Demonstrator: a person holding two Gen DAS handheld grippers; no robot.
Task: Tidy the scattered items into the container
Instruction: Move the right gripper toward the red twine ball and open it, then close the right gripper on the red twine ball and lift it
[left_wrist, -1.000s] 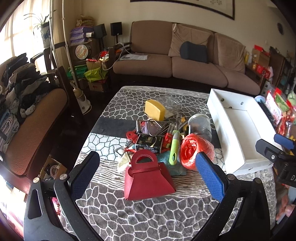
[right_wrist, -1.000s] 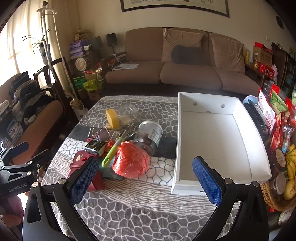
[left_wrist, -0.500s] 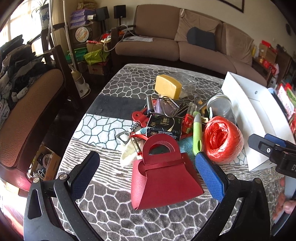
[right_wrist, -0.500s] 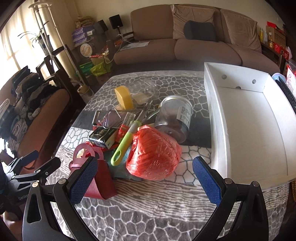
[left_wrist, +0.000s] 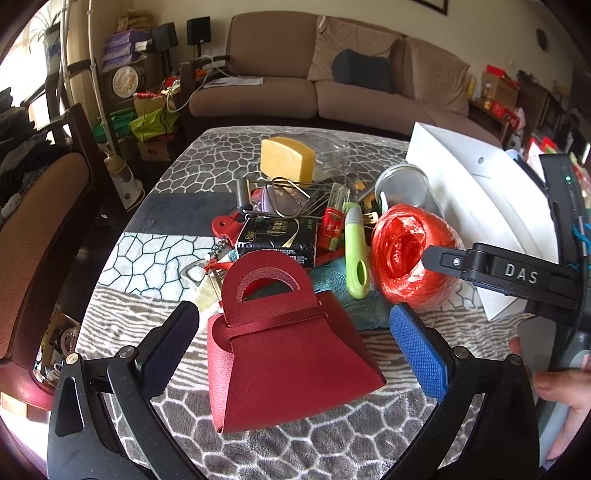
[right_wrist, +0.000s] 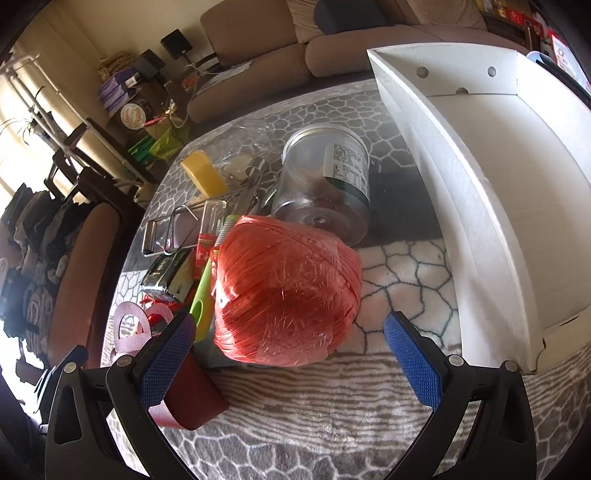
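Patterned counter (left_wrist: 155, 258) cloth carries my clutter mid-surface. My left tool (left_wrist: 295, 345) gapes around the red bag (left_wrist: 284, 354); my right tool (right_wrist: 288, 354) gapes at the red twine ball (right_wrist: 288, 288), perhaps untouched. White container (right_wrist: 480, 206) sits along the right edge.

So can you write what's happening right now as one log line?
left tool: open, around red bag | right tool: open, at red twine ball | white box: empty

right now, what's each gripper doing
left gripper: open, holding nothing, straddling the red paper handbag-shaped gift box.
right gripper: open, holding nothing, facing the orange-red plastic twine ball.
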